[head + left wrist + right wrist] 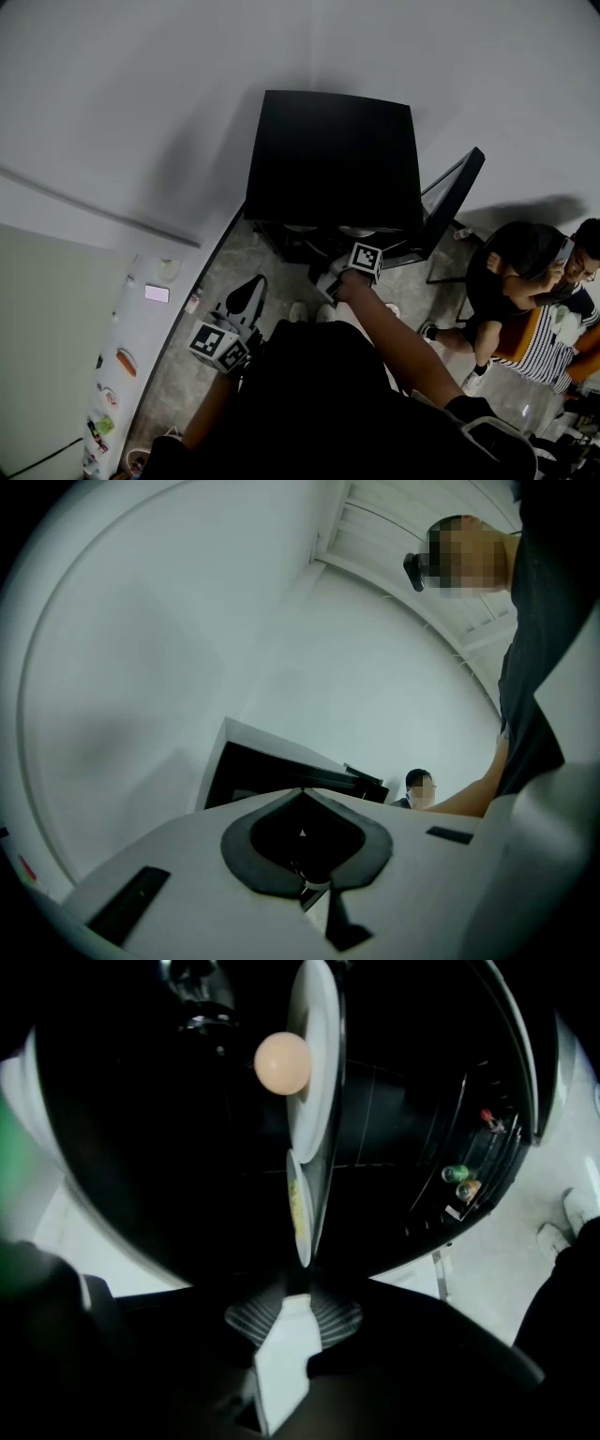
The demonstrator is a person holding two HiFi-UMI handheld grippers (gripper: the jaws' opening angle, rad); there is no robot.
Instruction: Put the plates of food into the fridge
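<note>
Right hand-held gripper (293,1305): released, jaws apart, lower centre.
Near plate (300,1206): edge-on just past the jaw tips, inside the fridge (328,159), yellow-green food on it.
Far plate (314,1063): top centre, with a pale ball (283,1063).
Door shelf (473,1194): right, small bottles (457,1176).
Left hand-held gripper (302,803): clenched, empty, facing a white wall (169,649).

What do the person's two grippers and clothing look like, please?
The left gripper has a pale grey body with dark pads; the right gripper has ribbed pads. Each carries a cube with black-and-white square markers. The person wears a black short-sleeved top.
</note>
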